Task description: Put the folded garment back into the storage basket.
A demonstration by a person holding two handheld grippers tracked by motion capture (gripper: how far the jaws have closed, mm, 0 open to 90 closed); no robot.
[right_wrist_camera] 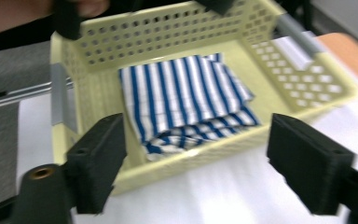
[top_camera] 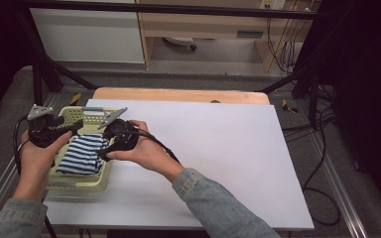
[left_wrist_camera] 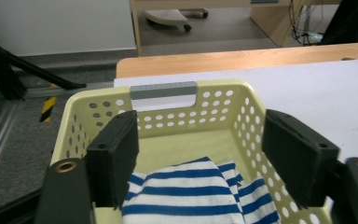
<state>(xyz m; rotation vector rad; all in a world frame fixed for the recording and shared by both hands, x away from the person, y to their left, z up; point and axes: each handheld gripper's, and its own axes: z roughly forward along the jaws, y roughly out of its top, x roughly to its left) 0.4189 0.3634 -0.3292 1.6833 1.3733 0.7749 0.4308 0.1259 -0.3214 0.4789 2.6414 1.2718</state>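
Observation:
A pale yellow perforated basket (top_camera: 82, 185) stands at the table's left side. In it lies a folded blue-and-white striped cloth (top_camera: 83, 154). My left gripper (top_camera: 74, 128) hovers over the basket's left half, open. In the left gripper view its jaws (left_wrist_camera: 200, 126) stand wide apart above the cloth (left_wrist_camera: 186, 196), with the basket's far wall (left_wrist_camera: 214, 109) beyond. My right gripper (top_camera: 104, 148) sits at the basket's right rim, also open. The right gripper view has its jaws (right_wrist_camera: 196, 140) spread clear of the cloth (right_wrist_camera: 182, 98) and the basket (right_wrist_camera: 303, 79). Nothing is held.
A white sheet (top_camera: 218, 148) covers the table, with a wooden strip (top_camera: 178, 94) along its far edge. Black frame bars (top_camera: 44, 69) rise at the back left and right. Cables (top_camera: 317, 163) hang off the right side. The basket has grey handle bars (left_wrist_camera: 163, 89).

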